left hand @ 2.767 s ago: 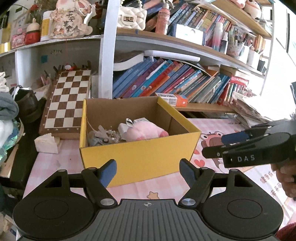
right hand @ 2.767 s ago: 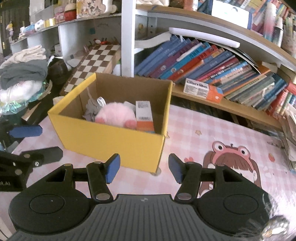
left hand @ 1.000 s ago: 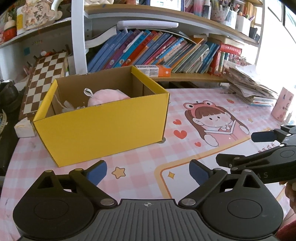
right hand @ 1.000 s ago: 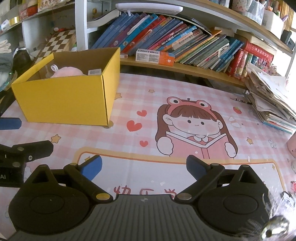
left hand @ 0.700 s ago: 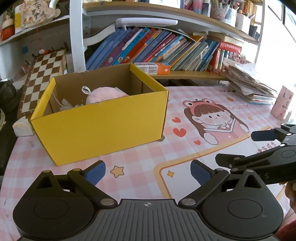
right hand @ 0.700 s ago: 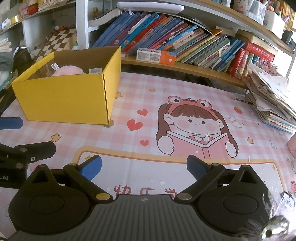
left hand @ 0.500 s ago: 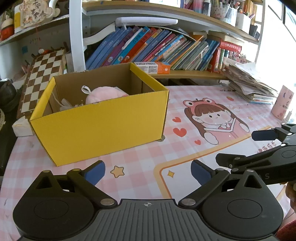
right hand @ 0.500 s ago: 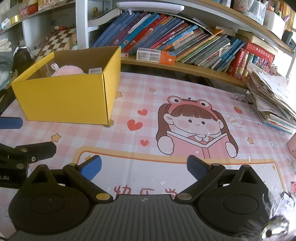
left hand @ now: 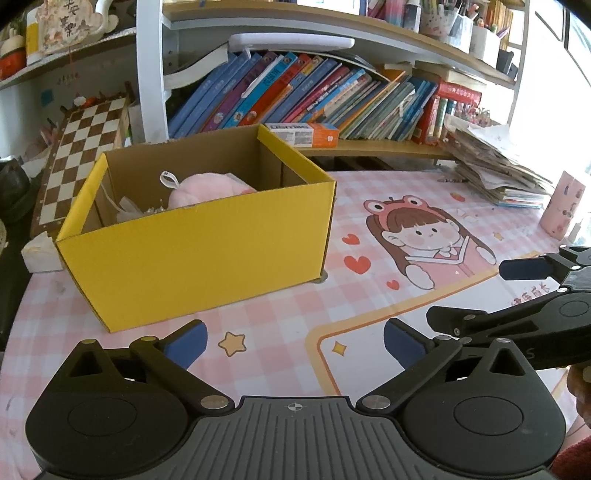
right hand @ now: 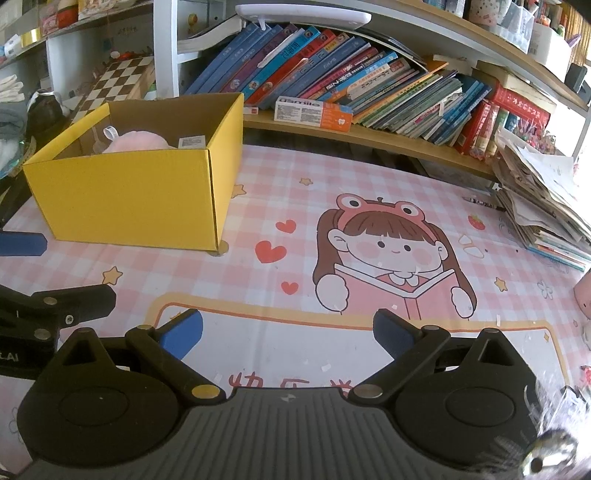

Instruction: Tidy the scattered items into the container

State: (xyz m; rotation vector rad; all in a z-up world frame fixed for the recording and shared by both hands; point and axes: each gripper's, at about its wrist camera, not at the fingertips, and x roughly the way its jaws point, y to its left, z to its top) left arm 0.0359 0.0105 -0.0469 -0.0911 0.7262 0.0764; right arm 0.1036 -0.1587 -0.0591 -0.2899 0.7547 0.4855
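Ahead and to the left of the left gripper (left hand: pixel 291 341) stands the open yellow cardboard box (left hand: pixel 199 254) on the pink checked table mat (left hand: pixel 280 314); inside lie a pink plush toy (left hand: pixel 207 188) and a small labelled carton (right hand: pixel 192 142). The left gripper's jaws have just been opening and stand spread wide — nothing between them. The right gripper (right hand: pixel 288 332) is released too, empty, over the mat's cartoon girl (right hand: pixel 391 254) — the box sits well off to its left.

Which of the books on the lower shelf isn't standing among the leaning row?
The open white-paged book lying flat on top of the leaning colourful books, beside the white shelf post; the rest stand slanted, spines outward.
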